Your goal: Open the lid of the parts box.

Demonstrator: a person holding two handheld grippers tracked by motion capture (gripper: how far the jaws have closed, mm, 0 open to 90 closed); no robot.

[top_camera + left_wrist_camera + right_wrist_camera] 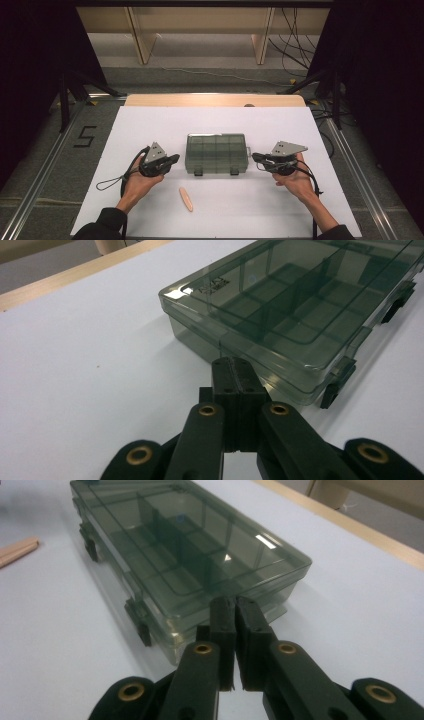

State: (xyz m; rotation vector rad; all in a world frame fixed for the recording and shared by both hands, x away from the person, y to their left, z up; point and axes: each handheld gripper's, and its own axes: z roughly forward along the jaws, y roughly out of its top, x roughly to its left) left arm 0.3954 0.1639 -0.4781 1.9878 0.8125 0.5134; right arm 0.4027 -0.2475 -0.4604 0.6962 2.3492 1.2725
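A smoke-tinted clear plastic organizer box [216, 153] lies closed in the middle of the white table, with dividers inside and two dark latches on its near side. My left gripper [175, 159] is just off the box's left end, jaws shut with nothing between them. In the left gripper view the left gripper [235, 364] points at the box [300, 315] near its corner. My right gripper [255, 157] is just off the right end, also shut and empty. In the right gripper view the right gripper [235, 602] sits close before the box [185, 555].
A pale wooden stick [186, 198] lies on the white sheet in front of the box, and its end [17, 550] appears at the left of the right gripper view. The table's wooden far edge [215, 100] borders the sheet. Cables and stands lie on the floor beyond.
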